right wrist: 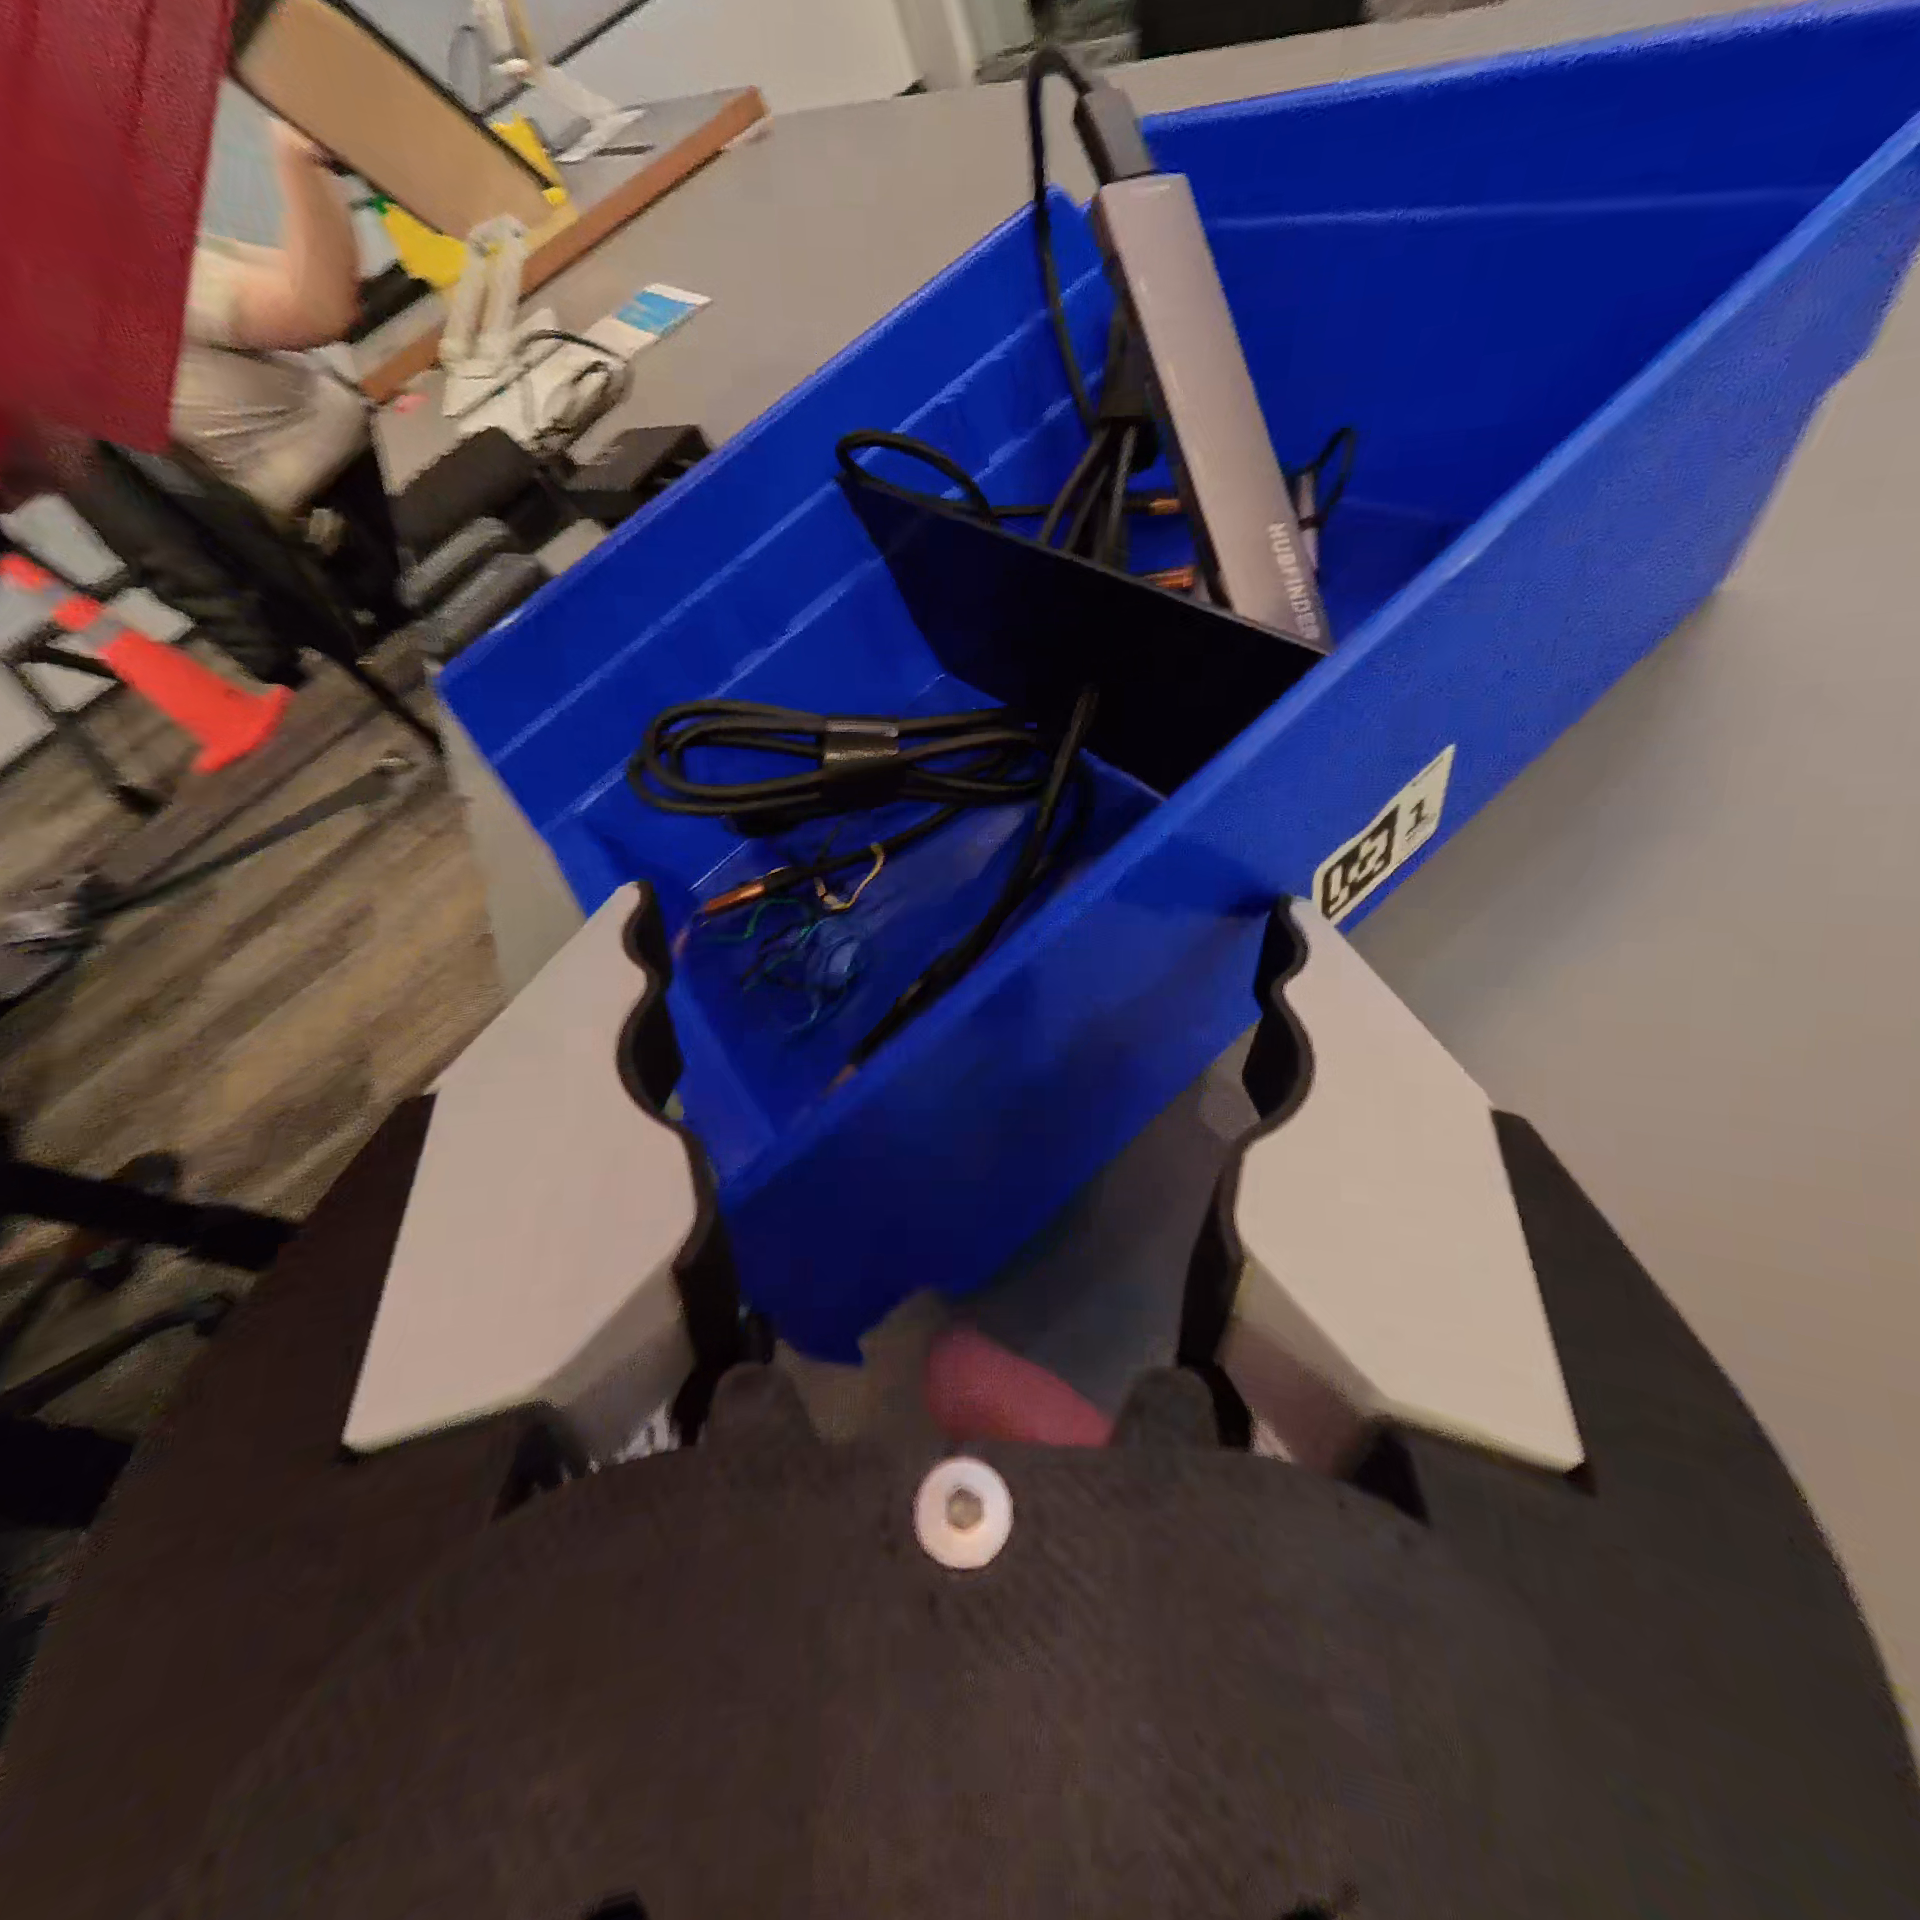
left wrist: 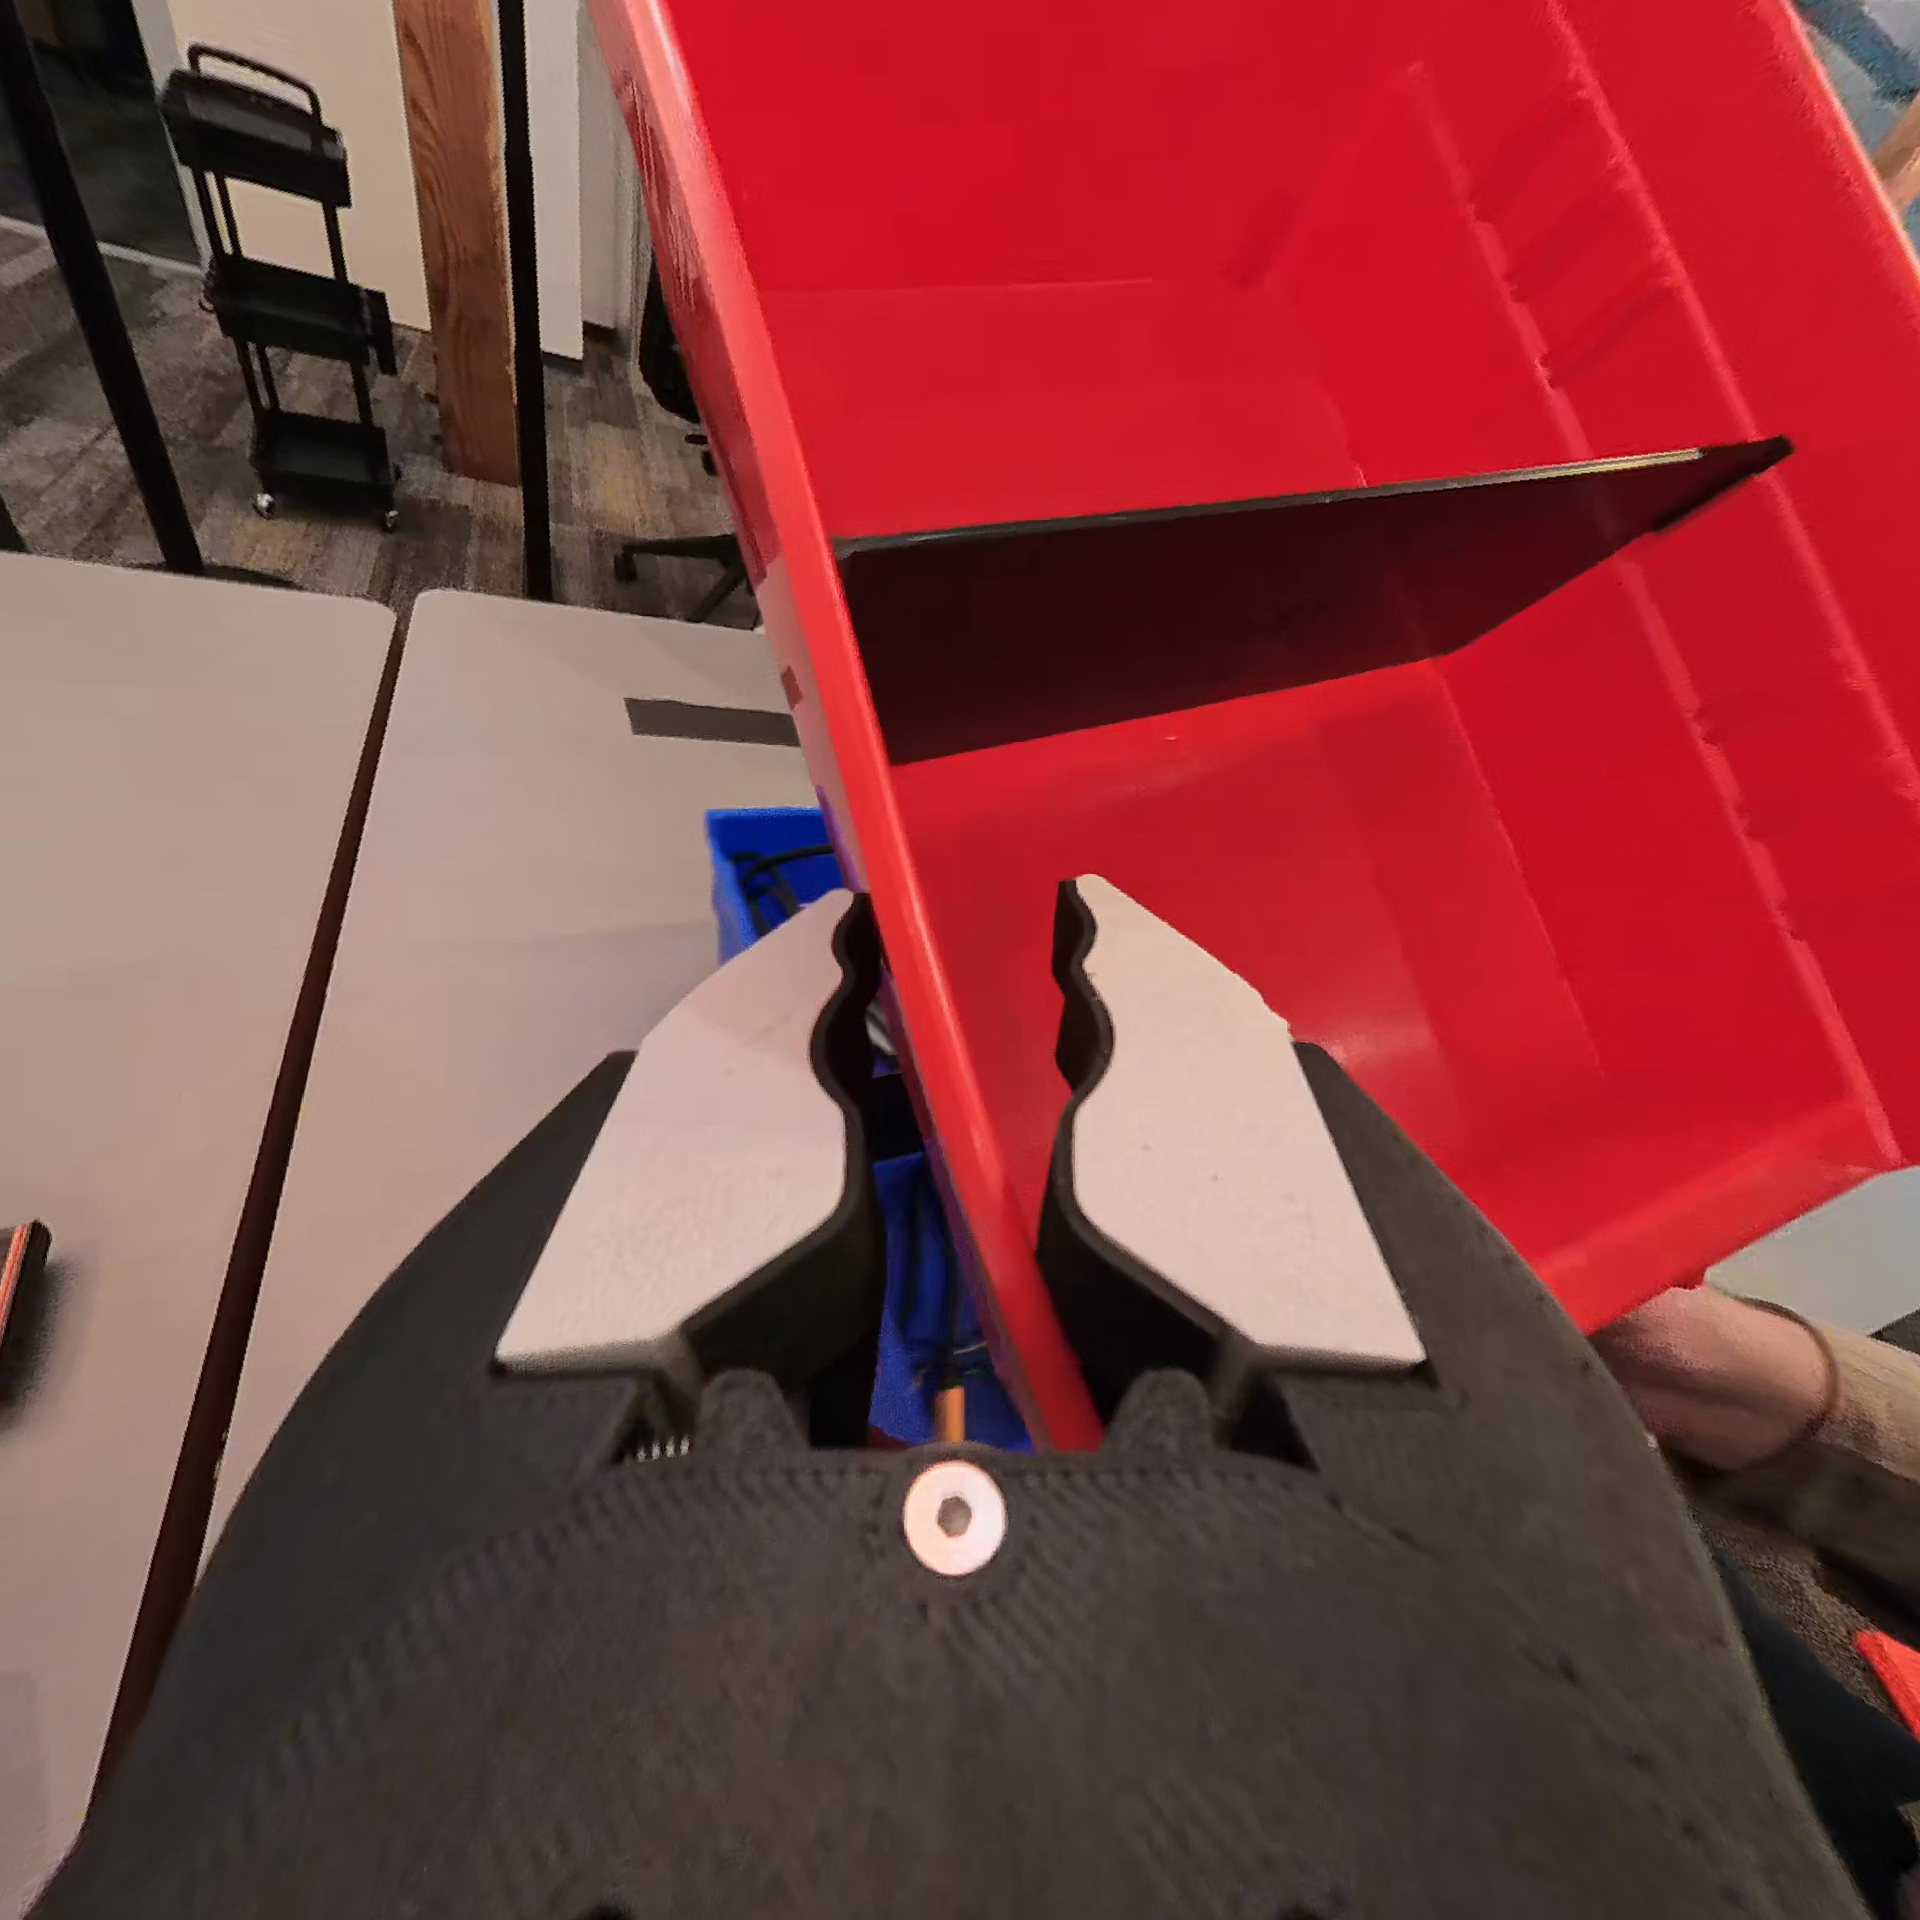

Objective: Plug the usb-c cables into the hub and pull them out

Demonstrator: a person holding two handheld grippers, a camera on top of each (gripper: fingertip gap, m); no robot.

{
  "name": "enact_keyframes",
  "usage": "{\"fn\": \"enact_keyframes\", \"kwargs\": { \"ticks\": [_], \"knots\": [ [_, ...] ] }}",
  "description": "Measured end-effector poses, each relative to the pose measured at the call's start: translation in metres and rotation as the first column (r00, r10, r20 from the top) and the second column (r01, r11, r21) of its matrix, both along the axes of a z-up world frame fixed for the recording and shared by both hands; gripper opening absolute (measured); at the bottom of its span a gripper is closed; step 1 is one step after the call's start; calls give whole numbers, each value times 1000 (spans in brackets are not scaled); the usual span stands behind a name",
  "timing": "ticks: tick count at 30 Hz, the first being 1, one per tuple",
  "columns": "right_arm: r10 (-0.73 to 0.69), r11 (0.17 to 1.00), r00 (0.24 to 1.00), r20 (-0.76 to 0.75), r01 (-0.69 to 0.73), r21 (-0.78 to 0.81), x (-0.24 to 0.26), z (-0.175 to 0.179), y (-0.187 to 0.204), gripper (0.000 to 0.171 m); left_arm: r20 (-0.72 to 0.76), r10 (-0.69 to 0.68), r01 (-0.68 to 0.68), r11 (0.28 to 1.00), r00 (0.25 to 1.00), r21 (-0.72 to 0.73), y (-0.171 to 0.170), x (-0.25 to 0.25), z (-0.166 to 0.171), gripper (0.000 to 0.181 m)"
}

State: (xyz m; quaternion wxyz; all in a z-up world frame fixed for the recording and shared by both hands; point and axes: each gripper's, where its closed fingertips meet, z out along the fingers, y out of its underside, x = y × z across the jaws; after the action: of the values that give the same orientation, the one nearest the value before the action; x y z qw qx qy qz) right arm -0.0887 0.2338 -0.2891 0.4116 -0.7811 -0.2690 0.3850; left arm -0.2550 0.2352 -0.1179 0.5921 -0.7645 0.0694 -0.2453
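**Hub and cables lie in the blue bin; both grippers work at bin walls**

The slim grey metal USB hub (right wrist: 1210, 416) leans upright in the far compartment of the long blue plastic bin (right wrist: 1558, 343), its lower end against the black divider panel (right wrist: 1091, 644) and its top rising above the rim. Loose black USB-C cables (right wrist: 1101, 468) tangle beside it there. In the near compartment lies a coiled black cable bundle (right wrist: 831, 753) with thin coloured wires (right wrist: 810, 945) below it.

The right gripper (right wrist: 961, 935) has its jaws spread wide, straddling the bin's near corner without touching it; bare grey tabletop (right wrist: 1662, 935) lies open to the right, and floor drops away to the left.

The left gripper (left wrist: 956, 904) stands part open around the side wall of a tilted red plastic bin (left wrist: 1195, 312). The left pad sits close to the wall, and whether it presses cannot be told. A black divider (left wrist: 1247, 592) crosses the red bin. A strip of the blue bin (left wrist: 748, 873) shows beneath, with pale tabletop (left wrist: 499, 883) free to the left.
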Motion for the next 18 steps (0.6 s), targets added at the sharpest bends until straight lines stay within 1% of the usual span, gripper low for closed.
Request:
{"fn": "enact_keyframes", "kwargs": {
  "ticks": [1, 3, 6, 9, 12, 16, 18],
  "knots": [
    [25, 999, 999, -22, -26, -29, -6, 1, -2, 110, -1, -5, 5, 1000, 1000, 9, -1, 3, 4, 32],
    [23, 999, 999, -47, -25, -37, -6, 7, 1, 112, -13, -14, 15, 1000, 1000, 24, -4, 9, 10, 32],
    [-34, 999, 999, -32, 35, 30, 22, 21, 12, 109, -42, -22, 23, 999, 999, 39, -8, 18, 15, 32],
    [-109, 988, 994, -31, 112, 105, 72, 44, 20, 105, -68, -32, 35, 998, 997, 47, -8, 34, 16, 33],
    [-172, 969, 982, -78, 183, 168, 131, 73, 16, 103, -105, -53, 59, 997, 993, 54, -4, 62, 12, 33],
    [-191, 944, 961, -200, 236, 229, 203, 114, -12, 109, -182, -110, 124, 990, 977, 71, 2, 115, 3, 33],
    [-210, 926, 941, -267, 279, 256, 239, 138, -29, 109, -211, -147, 163, 985, 966, 61, 6, 145, -3, 33]
  ]
}}
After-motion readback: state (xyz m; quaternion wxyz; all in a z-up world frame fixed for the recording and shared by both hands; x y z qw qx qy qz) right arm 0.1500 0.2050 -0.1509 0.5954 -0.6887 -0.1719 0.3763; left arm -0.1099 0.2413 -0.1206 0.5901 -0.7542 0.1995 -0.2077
